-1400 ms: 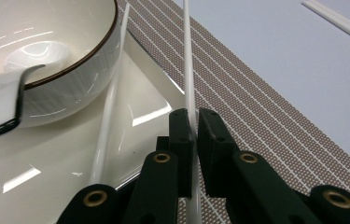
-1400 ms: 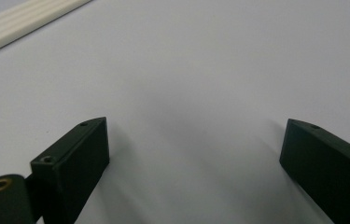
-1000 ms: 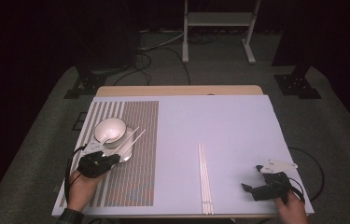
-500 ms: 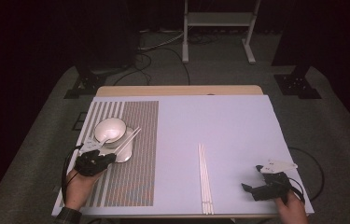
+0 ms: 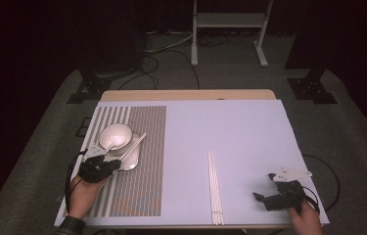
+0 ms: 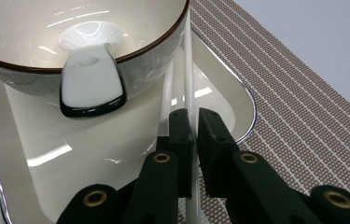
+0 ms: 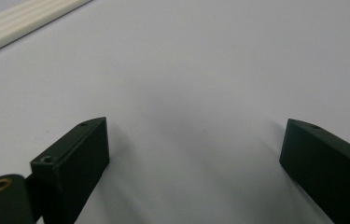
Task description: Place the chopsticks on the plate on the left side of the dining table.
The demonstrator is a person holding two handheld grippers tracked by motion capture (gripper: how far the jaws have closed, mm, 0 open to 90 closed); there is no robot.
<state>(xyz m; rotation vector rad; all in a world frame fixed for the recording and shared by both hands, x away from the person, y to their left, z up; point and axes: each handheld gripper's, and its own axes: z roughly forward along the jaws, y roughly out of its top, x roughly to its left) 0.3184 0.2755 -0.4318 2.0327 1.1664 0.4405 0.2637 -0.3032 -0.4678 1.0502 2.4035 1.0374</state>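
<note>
Pinching a white chopstick [image 6: 187, 70], left gripper [image 6: 194, 140] jaws beside bowl [image 6: 70, 42].

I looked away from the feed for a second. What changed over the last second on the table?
The left gripper, shut on a white chopstick, drew back toward the person and slightly left, dragging the chopstick along the plate. The bowl with its spoon, the chopsticks lying mid-table and the open right gripper stayed put.
</note>
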